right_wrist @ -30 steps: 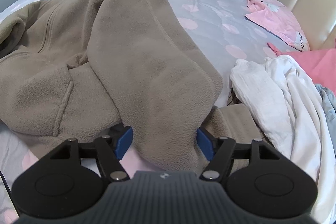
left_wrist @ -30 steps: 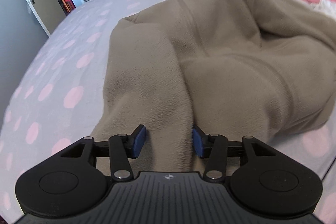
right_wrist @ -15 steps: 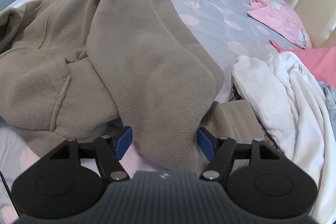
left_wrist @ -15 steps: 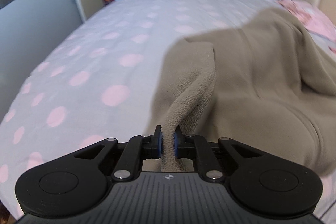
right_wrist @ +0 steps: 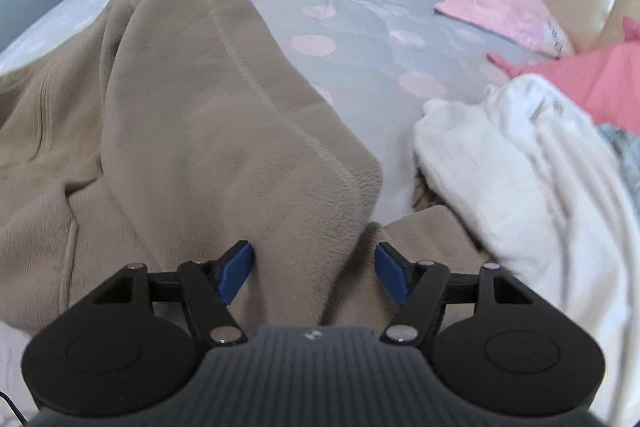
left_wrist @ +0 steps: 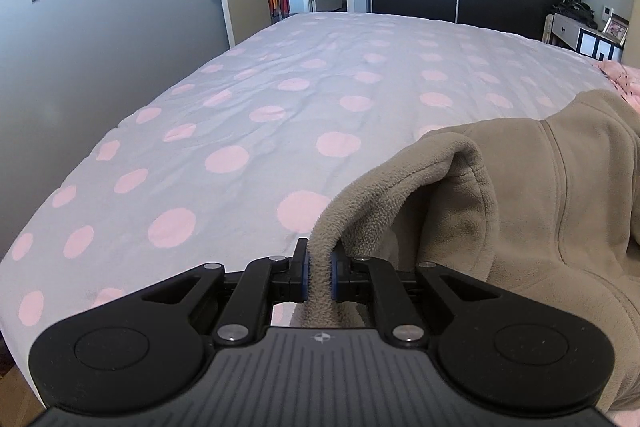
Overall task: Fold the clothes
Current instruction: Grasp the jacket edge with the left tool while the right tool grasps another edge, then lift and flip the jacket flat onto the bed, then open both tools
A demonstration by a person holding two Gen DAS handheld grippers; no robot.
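Left wrist view: left gripper point(left_wrist: 319, 273) clamped on a fold of the tan fleece point(left_wrist: 500, 211), lifted off the polka-dot bed point(left_wrist: 260, 131) nr its near edge. Right gripper point(right_wrist: 314, 273) – jaws closing, fleece between the pads, not yet pinched – beside white clothes point(right_wrist: 520, 167).

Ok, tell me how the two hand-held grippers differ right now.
The left hand-held gripper is shut, pinching an edge of the tan fleece; the right hand-held gripper has its jaws apart and closing, a fold of fleece between them, not yet pinched. The left faces bare spotted bedding; the right faces the fleece pile. Both have blue pads.
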